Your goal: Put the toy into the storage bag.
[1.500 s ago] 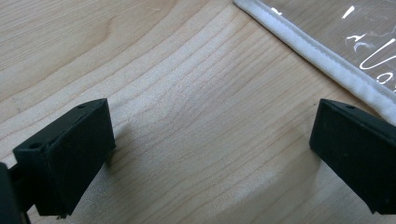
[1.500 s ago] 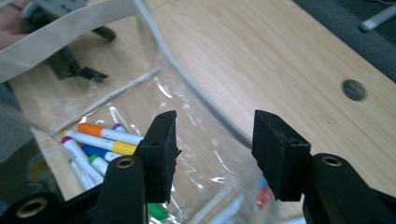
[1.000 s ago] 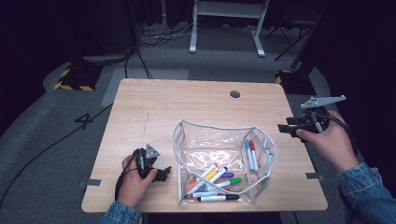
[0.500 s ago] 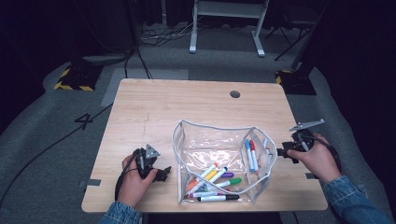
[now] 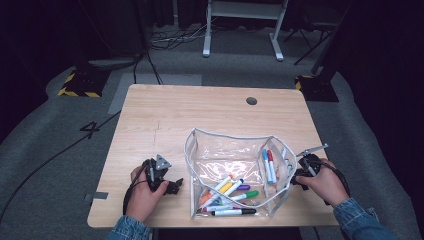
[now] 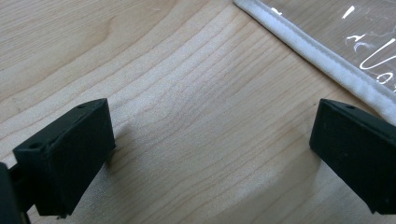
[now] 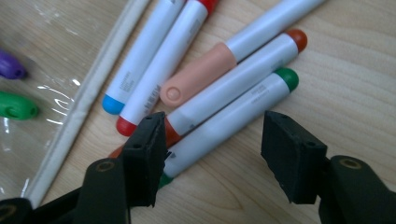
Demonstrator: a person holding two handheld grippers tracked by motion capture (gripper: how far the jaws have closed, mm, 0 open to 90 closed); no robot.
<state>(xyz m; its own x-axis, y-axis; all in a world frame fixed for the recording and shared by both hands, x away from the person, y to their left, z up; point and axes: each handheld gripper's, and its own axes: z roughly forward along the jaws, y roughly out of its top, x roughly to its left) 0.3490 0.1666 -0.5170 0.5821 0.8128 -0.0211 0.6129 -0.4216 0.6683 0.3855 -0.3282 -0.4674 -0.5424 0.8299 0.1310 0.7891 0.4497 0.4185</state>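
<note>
A clear pouch [image 5: 235, 136] with white trim stands open on the wooden table [image 5: 165, 115], with several coloured markers [image 5: 227, 187] inside. My right gripper [image 5: 295, 176] sits low at the pouch's right side. In the right gripper view its jaws [image 7: 215, 128] are open and straddle a green-ended marker [image 7: 233, 116] without pressing it; they widened within the last second. An orange-ended marker [image 7: 243, 77], a peach-capped one [image 7: 196, 79], a red one [image 7: 159, 74] and a blue one [image 7: 135, 60] lie alongside. My left gripper [image 5: 175, 185] rests open on bare wood [image 6: 210, 140], left of the pouch trim [image 6: 327, 65].
Purple [image 7: 11, 67] and green [image 7: 16, 107] caps show under the clear plastic beyond the white trim [image 7: 88, 98]. A round cable hole [image 5: 251, 100] sits at the table's far side. Table edges run close to both hands; cables and a stand lie on the floor behind.
My right hand has come down from above the table's right edge to the markers beside the pouch. The left hand and gripper have stayed put.
</note>
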